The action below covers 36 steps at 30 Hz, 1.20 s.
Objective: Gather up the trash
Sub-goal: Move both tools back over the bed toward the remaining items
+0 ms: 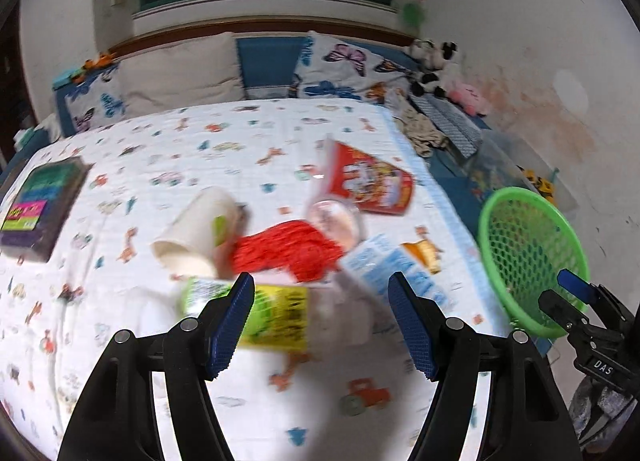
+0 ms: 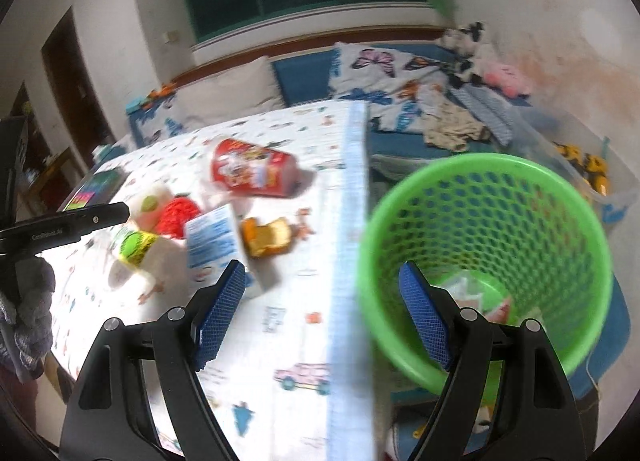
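Observation:
Trash lies in a heap on the bed: a white paper cup (image 1: pixel 196 229), a red net (image 1: pixel 296 251), a yellow-green labelled bottle (image 1: pixel 272 315), a clear plastic cup (image 1: pixel 338 221), a red snack bag (image 1: pixel 372 181), a blue-white carton (image 1: pixel 384 265) and an orange wrapper (image 1: pixel 426 253). My left gripper (image 1: pixel 322 321) is open and empty just in front of the bottle. My right gripper (image 2: pixel 322 315) is open and empty, over the bed edge beside the green mesh basket (image 2: pixel 480 189). The basket holds a few scraps. The carton (image 2: pixel 214 237) and snack bag (image 2: pixel 252 173) also show there.
A dark book (image 1: pixel 44 205) lies at the bed's left side. Pillows (image 1: pixel 180 73), clothes (image 1: pixel 424 129) and plush toys (image 1: pixel 432 61) are at the head of the bed. A clear toy box (image 2: pixel 580 169) stands by the right wall, behind the basket.

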{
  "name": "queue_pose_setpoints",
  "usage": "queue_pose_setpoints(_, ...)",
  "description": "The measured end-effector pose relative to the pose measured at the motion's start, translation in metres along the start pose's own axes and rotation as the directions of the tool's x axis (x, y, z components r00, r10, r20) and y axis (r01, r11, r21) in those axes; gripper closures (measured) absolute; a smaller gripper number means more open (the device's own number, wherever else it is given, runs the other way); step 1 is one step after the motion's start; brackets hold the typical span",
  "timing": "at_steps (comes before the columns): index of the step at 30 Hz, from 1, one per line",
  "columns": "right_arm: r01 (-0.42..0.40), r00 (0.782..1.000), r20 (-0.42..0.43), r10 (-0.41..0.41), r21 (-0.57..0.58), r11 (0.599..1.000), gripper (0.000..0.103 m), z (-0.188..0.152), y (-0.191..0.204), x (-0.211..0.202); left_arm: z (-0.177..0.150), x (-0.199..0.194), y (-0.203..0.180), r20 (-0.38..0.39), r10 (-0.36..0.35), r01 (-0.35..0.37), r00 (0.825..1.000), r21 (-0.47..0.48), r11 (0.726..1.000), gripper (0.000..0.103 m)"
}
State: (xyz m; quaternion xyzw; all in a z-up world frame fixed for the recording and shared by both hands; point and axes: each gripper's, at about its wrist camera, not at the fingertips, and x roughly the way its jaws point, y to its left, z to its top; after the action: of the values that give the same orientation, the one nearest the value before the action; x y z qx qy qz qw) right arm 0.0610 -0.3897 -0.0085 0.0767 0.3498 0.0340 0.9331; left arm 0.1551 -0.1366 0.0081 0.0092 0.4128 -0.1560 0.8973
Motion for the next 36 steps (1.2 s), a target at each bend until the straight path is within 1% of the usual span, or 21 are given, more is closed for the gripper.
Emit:
queue_pose_setpoints(3, -0.034, 0.999, -0.019, 0.034, -0.038, 0.999, 0.024, 0.005, 0.017, 0.010, -0.008, -0.004, 0.020, -0.004, 0.019, -0.019, 1.000, -0.036, 0.999, 0.036)
queue_pose_setpoints(11, -0.113, 0.991, -0.080, 0.103, -0.135, 0.984, 0.035, 0.015, 0.059, 0.044, -0.030, -0.008, 0.062, -0.021, 0.067, -0.068, 0.998, -0.090, 0.994, 0.036)
queue_pose_setpoints(16, -0.143, 0.986, -0.111, 0.126, -0.165, 0.976, 0.043, 0.020, 0.073, 0.063, -0.043, -0.010, 0.082, -0.035, 0.084, -0.087, 0.996, -0.119, 0.989, 0.038)
queue_pose_setpoints(21, -0.178, 0.977, -0.152, 0.151, -0.182, 0.967, 0.045, 0.025, 0.082, 0.082, -0.053, -0.011, 0.098, -0.045, 0.091, -0.096, 0.995, -0.131, 0.987, 0.041)
queue_pose_setpoints(26, -0.177, 0.975, -0.176, 0.138, -0.228, 0.958, 0.045, 0.031, 0.094, 0.099, -0.059, -0.009, 0.108, -0.056, 0.081, -0.089, 0.995, -0.149, 0.985, 0.044)
queue_pose_setpoints(31, -0.164, 0.972, -0.205, 0.113, -0.253, 0.953, 0.044, 0.033, 0.097, 0.116, -0.063, -0.008, 0.113, -0.058, 0.070, -0.078, 0.996, -0.148, 0.986, 0.044)
queue_pose_setpoints(36, -0.156, 0.970, -0.225, 0.095, -0.271, 0.950, 0.043, 0.033, 0.100, 0.129, -0.069, -0.003, 0.119, -0.078, 0.048, -0.060, 0.996, -0.160, 0.985, 0.044)
